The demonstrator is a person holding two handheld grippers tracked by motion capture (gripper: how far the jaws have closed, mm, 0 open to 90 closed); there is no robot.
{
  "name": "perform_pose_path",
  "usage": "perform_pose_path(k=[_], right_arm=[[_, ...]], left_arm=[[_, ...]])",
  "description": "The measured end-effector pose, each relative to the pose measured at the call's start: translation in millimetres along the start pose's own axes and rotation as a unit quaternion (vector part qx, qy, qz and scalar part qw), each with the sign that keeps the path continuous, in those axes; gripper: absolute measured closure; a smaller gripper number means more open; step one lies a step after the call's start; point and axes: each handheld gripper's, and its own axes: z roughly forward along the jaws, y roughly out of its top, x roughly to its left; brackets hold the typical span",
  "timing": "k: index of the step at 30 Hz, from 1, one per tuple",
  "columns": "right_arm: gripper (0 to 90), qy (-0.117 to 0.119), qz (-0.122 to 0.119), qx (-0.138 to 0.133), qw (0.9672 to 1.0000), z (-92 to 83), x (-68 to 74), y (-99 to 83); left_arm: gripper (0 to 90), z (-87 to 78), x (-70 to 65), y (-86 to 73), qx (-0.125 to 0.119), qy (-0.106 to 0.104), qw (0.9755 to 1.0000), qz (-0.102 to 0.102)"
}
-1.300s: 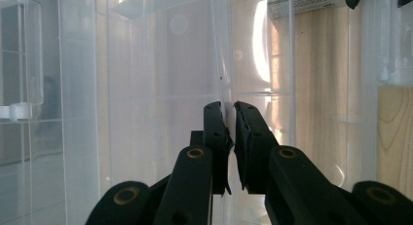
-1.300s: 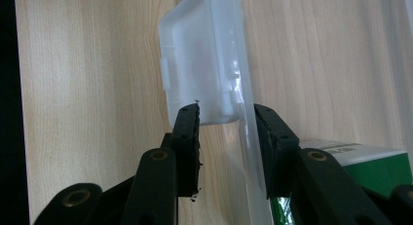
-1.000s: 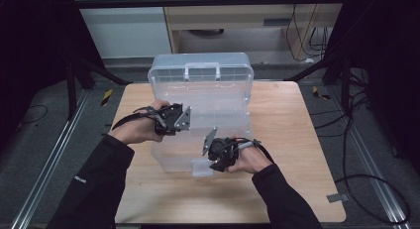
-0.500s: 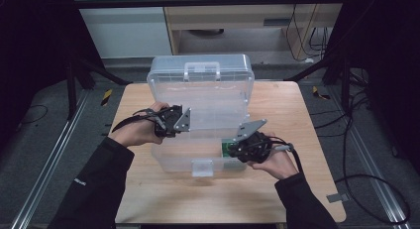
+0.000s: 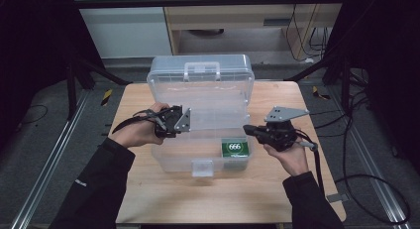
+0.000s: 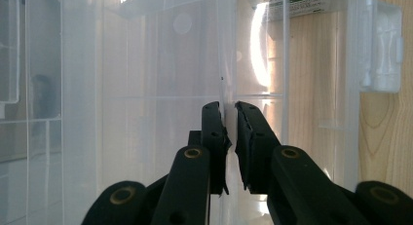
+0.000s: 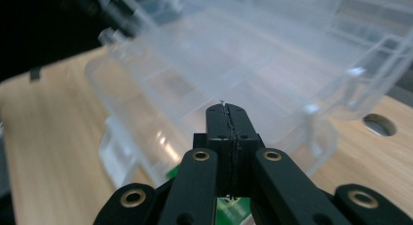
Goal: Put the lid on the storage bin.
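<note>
A clear plastic storage box stands open on the wooden table, its lid upright at the back. A green packet marked 666 lies in the box's front right corner. My left gripper reaches over the box's left side. In the left gripper view it is shut on a thin clear wall of the box. My right gripper hovers just outside the box's right side, pointing left. Its jaws have just been closing and are shut with nothing between them.
A white latch sits on the box's front wall and a handle on the lid. Bare wood lies in front of and right of the box. Dark frame legs and cables surround the table.
My right gripper has moved right and up, from the box's front middle to outside its right side. The green packet now lies uncovered in the box. The left gripper has stayed put.
</note>
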Motion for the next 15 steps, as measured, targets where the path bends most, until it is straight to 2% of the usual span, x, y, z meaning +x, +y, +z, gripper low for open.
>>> perform_pose_path(k=[2, 3, 7, 15], right_arm=[[90.0, -0.011, 0.017, -0.022, 0.9995, -0.5, -5.6, 2.8], [90.0, -0.018, 0.019, -0.027, 0.9993, -0.2, -8.5, 4.2], [89.9, -0.036, 0.033, -0.046, 0.9978, 4.1, -18.0, 9.4], [89.7, -0.055, 0.046, -0.061, 0.9956, 14.6, -27.5, 18.2]], left_arm=[[81.9, 0.0, -0.2, -0.2, -0.001, -0.001, 1.0, -0.001], [81.9, -0.3, -2.3, -0.9, 0.004, -0.01, 0.9998, -0.014], [81.9, -0.2, -3.1, -1.2, 0.003, -0.01, 0.9998, -0.014], [81.7, -0.2, -4.6, -2.3, -0.001, -0.012, 0.9998, -0.019]])
